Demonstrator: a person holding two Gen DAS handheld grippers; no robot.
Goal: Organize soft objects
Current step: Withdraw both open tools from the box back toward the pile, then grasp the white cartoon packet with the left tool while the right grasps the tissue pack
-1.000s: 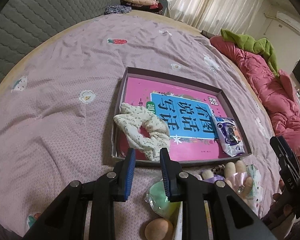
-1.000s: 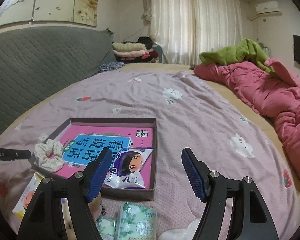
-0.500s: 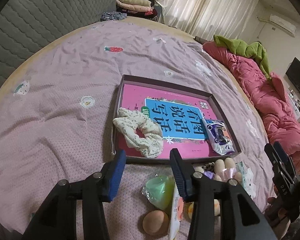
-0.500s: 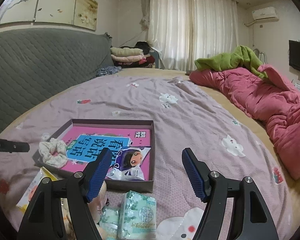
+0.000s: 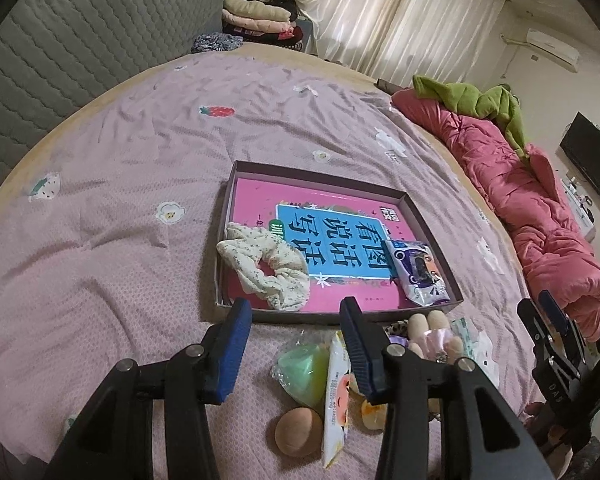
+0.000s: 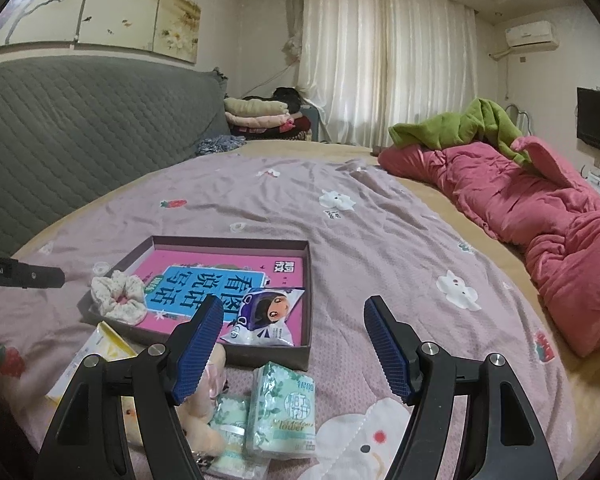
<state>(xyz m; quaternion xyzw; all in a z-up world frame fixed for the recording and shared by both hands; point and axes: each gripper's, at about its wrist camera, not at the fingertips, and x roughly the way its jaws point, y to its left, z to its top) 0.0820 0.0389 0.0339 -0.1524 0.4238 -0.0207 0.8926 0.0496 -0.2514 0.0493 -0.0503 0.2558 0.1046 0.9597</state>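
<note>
Scrunchie [image 5: 265,266] lies in the tray [image 5: 432,224], clear of your left gripper [image 5: 296,346], whose jaws have just been opening, nothing between. Your right gripper [image 6: 294,350] is spread wide, empty, above tissue packs [image 6: 282,410].

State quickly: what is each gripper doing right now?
Left gripper: open, jaws just widened, holding nothing.
Right gripper: open, holding nothing.

We see bare bedsheet [image 5: 112,208] open at nine o'clock of the box [image 5: 324,180]; at six o'clock, small soft items [image 5: 304,368] crowd the approach (packets, sponges).
</note>
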